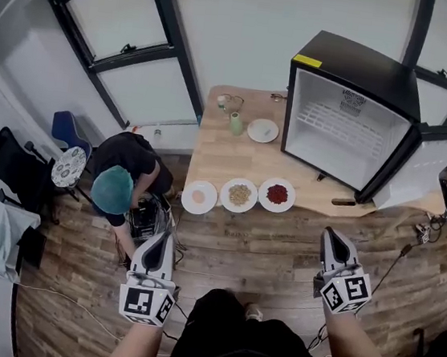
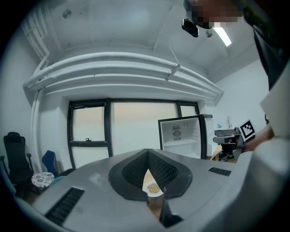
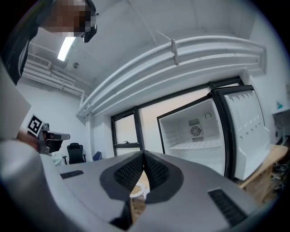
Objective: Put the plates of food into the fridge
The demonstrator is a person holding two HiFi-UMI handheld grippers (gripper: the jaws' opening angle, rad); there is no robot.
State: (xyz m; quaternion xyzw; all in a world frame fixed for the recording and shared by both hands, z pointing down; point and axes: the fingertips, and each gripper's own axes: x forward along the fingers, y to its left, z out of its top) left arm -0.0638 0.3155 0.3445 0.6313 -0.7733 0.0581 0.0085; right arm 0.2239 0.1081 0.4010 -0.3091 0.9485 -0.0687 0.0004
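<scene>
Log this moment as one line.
left gripper: shut, empty | right gripper: shut, empty | plates: on table | fridge: door open

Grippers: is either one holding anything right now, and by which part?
Nothing is held: the left gripper and right gripper are both shut and empty, short of the plates.

Pale wooden table (image 1: 218, 155) set on a dark wood-plank floor (image 1: 278, 257), white wall (image 1: 250, 31) seen behind the table, black-framed window (image 1: 131, 41) set left of the table, black office chair (image 1: 11, 162) and blue chair (image 1: 68, 128) placed further left, strip light (image 2: 223, 35) lit overhead.
</scene>
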